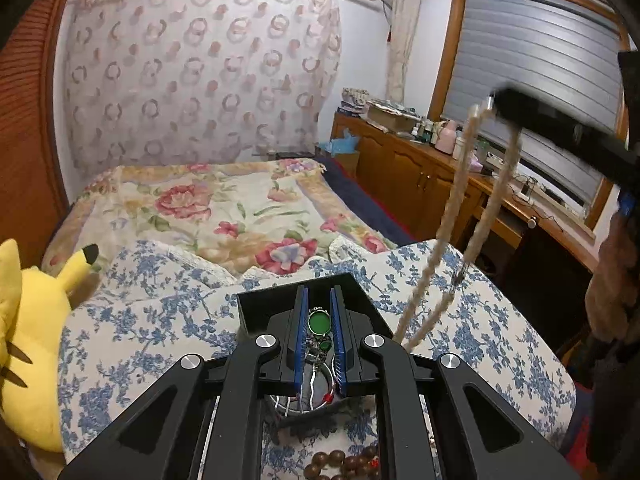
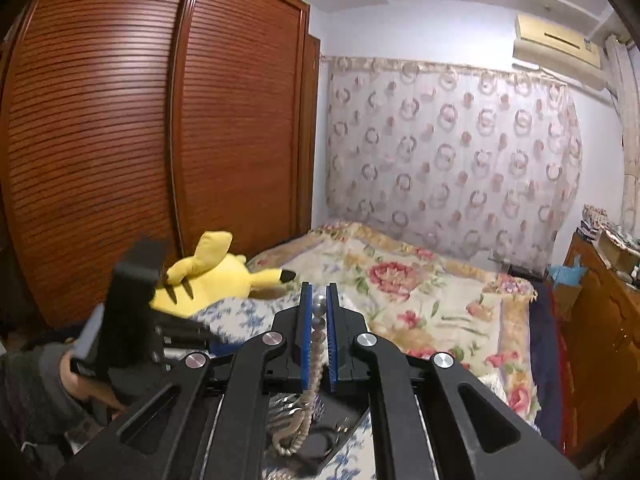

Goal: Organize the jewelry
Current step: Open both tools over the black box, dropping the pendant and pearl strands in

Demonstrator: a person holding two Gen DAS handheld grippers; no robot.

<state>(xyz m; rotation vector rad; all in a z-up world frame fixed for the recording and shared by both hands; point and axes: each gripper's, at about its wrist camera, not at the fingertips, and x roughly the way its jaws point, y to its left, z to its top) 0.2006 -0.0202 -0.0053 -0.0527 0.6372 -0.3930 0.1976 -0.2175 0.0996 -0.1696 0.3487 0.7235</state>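
Observation:
My left gripper is shut on a silver piece with green stones, held over a black jewelry tray on a blue-flowered cloth. A silver bangle lies in the tray below the jaws. My right gripper is shut on a pearl necklace with a twisted cream strand. In the left wrist view the right gripper is high at the right, and the necklace hangs from it in a long loop down to the tray's right side.
Brown wooden beads lie on the cloth near me. A yellow plush toy sits at the left. A flowered bed lies beyond, a wooden cabinet at the right, a wardrobe at the left.

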